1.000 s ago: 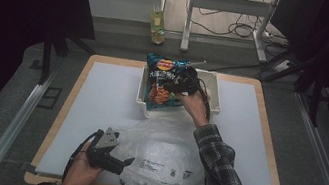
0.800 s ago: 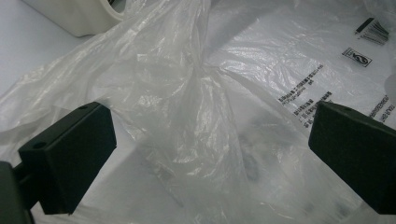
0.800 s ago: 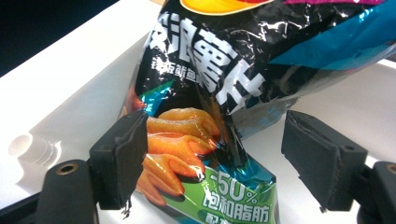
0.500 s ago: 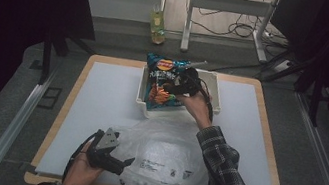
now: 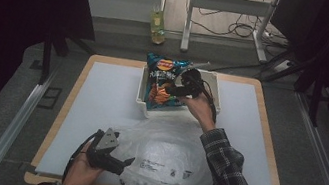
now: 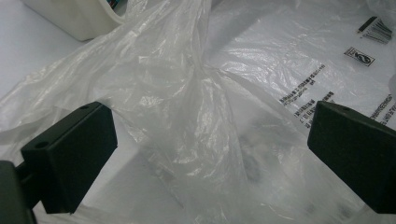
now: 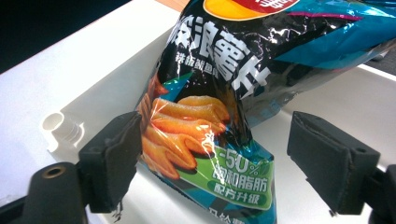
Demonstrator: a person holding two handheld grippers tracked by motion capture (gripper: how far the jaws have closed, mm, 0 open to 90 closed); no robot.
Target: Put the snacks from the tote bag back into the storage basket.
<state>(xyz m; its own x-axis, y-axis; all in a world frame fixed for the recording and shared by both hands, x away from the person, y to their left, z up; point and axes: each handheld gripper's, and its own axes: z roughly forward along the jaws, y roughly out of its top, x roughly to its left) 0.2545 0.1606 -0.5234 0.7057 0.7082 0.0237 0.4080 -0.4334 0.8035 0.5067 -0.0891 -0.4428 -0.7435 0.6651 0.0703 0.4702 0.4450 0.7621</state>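
Two spread grippers: the right gripper (image 5: 173, 90), its jaws just widened, straddles the chip bag (image 5: 161, 84) in the white bin (image 5: 142, 94) by the table's far edge — close low on the bag; the left gripper (image 5: 128, 160) idles over the plastic bag (image 5: 167, 154).

Chip bag (image 7: 219, 116): white Chinese characters on dark upper front, "-50%" on green band near bottom, more Chinese beneath. Plastic bag (image 6: 261, 70): black printed lines too small to read, barcode, small square symbol.

- My right sleeve (image 5: 225, 168): dark plaid with pale lines.
- My left gripper (image 5: 116, 161): black body, grey three-cornered plate on top, black cable trailing.
- My right gripper (image 7: 212, 163): square black jaws, one brass-coloured screw.
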